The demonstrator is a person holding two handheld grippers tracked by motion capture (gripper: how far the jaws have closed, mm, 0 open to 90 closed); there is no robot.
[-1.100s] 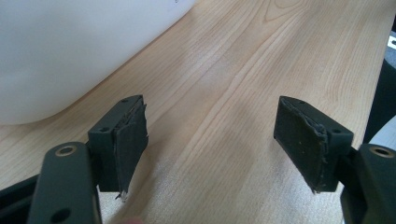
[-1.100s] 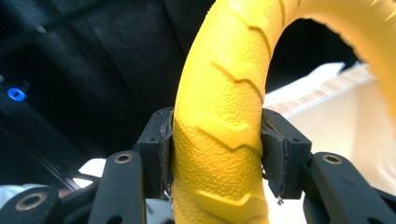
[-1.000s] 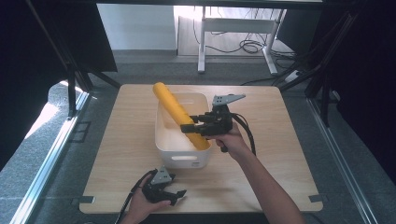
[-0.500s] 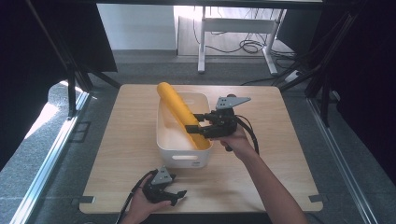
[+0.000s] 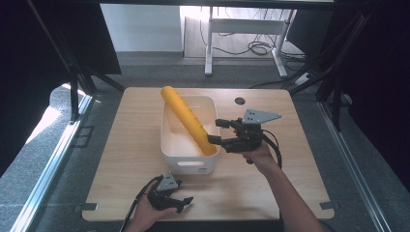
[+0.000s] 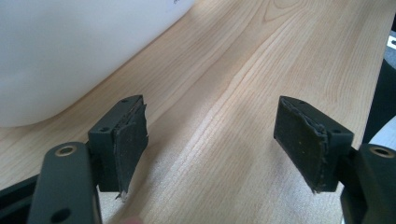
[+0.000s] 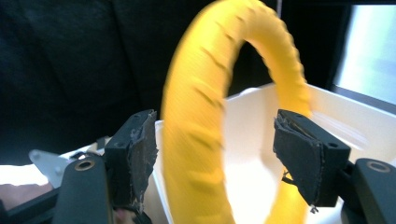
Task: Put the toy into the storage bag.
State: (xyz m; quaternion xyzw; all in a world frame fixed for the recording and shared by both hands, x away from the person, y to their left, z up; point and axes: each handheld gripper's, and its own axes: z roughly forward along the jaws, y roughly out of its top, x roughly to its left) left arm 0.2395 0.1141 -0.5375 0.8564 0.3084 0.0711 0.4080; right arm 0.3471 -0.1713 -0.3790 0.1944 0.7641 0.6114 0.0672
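Yellow roller (image 5: 186, 119) leans in the white bin (image 5: 170, 145).
Right gripper (image 5: 215, 131), earlier clamping it, has just opened and backed off; left gripper (image 5: 180, 202) gapes empty.

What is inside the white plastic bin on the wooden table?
A long yellow ribbed foam tube stands slanted in the white plastic bin, its upper end sticking out over the far rim. The near wall hides part of the bin's floor.

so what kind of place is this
Probably a lab or workshop recording station: a bare wooden table boxed in by black frame struts, with loose cables on the floor beside a white desk leg behind it.
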